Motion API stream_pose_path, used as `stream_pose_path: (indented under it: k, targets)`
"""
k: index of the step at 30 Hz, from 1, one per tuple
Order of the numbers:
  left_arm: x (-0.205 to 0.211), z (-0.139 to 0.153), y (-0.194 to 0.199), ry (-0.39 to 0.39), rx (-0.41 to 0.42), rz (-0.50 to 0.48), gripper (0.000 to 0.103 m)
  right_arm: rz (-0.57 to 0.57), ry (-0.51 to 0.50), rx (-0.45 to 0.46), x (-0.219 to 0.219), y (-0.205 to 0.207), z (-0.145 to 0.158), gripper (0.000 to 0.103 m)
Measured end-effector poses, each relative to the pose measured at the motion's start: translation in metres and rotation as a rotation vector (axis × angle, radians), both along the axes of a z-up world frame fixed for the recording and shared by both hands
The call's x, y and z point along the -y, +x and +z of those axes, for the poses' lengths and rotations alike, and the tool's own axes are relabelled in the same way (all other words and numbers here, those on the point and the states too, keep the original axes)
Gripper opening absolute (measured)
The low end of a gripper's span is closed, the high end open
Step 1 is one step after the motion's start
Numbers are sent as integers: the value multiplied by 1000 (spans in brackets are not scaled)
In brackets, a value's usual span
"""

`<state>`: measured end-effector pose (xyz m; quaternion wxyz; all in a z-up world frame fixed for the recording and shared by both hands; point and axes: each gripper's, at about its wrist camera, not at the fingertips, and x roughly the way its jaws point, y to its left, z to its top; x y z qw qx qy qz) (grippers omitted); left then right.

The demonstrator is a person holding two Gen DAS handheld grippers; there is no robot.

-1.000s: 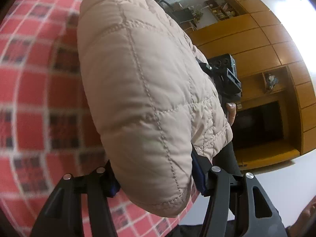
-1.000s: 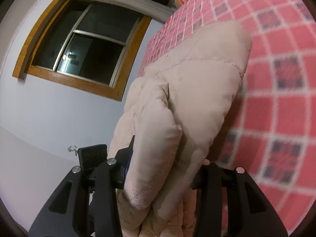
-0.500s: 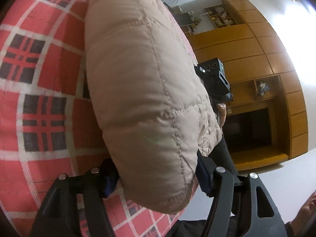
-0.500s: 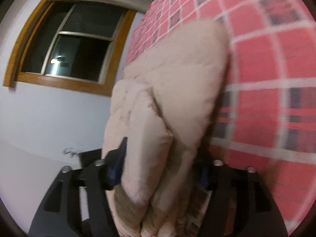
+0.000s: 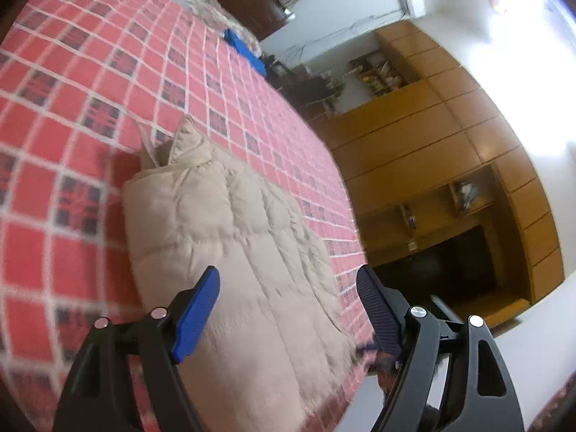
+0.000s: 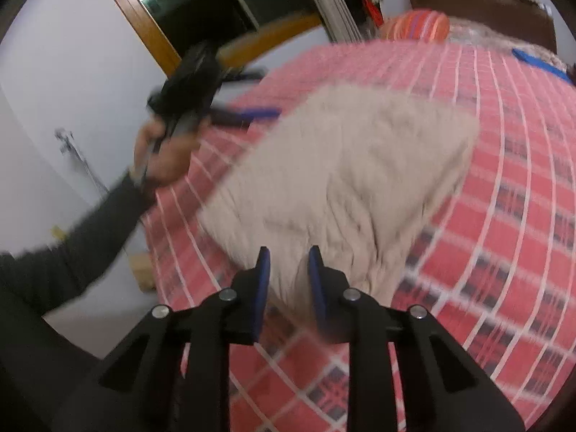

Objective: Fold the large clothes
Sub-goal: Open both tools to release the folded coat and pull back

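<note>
The right wrist view is smeared with motion blur, so the quilting of the jacket [image 6: 345, 180] and the checks of the bed cover [image 6: 504, 252] are hard to make out there. The person's sleeve [image 6: 72, 244] is cut off at the 9 o'clock edge, and the far end of the bed is crowded with a striped pillow [image 6: 417, 25] and a blue item [image 6: 540, 63] too small to identify.

The beige quilted jacket lies folded into a thick rectangle on the bed's red checked cover, near the bed's edge. In the left wrist view its collar end points toward 11 o'clock.

The left gripper [image 5: 288, 288] hangs above the jacket with its fingers spread wide and nothing between them. The right view shows it at 10 o'clock, held in the person's hand [image 6: 162, 154], raised and well apart from the jacket.

The right gripper [image 6: 286, 270] sits low at the jacket's near edge, fingers a narrow gap apart; whether fabric is pinched between them cannot be told through the blur.

A wooden cabinet [image 5: 450, 151] fills the left view at 3 o'clock.
</note>
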<state>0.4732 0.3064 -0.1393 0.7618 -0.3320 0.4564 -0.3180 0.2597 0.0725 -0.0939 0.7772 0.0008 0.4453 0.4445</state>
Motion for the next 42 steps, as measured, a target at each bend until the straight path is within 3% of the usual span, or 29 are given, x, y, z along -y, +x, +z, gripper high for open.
stream_pose_path:
  k: [3,5,8,11,15,17,20,23,25,28,31,33,34,36,39,40,42]
  targets:
    - [7,-24,11,-46,-40,2,78,-52,-82,-14,3,6,-37,2]
    - [12,-28,12,-67,-33,5,78,-65,-78,-41,2,9,-55,0]
    - [17,-21,6,-26,-17,19,78,-71,-80,-39,-4,14,-52,0]
    - [13,-2,-6,-75,10,39,79,-62,-78,-37,0,11,-38,0]
    - [4,32,-55,-108,105,25,79,-112,46,-23,30,28,0,8]
    - [8,37,-84,-132,139,-26,79,-182,65,33,39,41,17,15]
    - [20,30,-128,-154,175,-99,80,-261,104,57,38,82,28,15]
    - [34,9,-149,-121,142,-131,80,-292,129,29,27,115,16,15]
    - [39,-12,-149,-98,90,-114,80,-316,92,-2,22,133,1,16]
    - [40,-24,-147,-159,60,-102,80,-342,26,-42,18,147,-28,12]
    - [39,-21,-147,-168,67,-100,83,-363,81,-71,29,141,-26,15]
    - [37,-16,-151,-155,79,-93,84,-366,120,-61,35,129,-14,23]
    - [37,-9,-158,-141,93,-85,85,-365,128,-52,37,122,-8,26]
    - [40,4,-176,-83,128,-59,89,-373,130,-28,41,100,2,53]
    - [46,24,-207,186,194,51,96,-430,81,52,42,55,21,89]
    - [50,31,-222,301,225,99,96,-437,66,84,42,39,26,92]
    - [59,38,-244,446,258,162,98,-468,34,130,43,2,32,99]
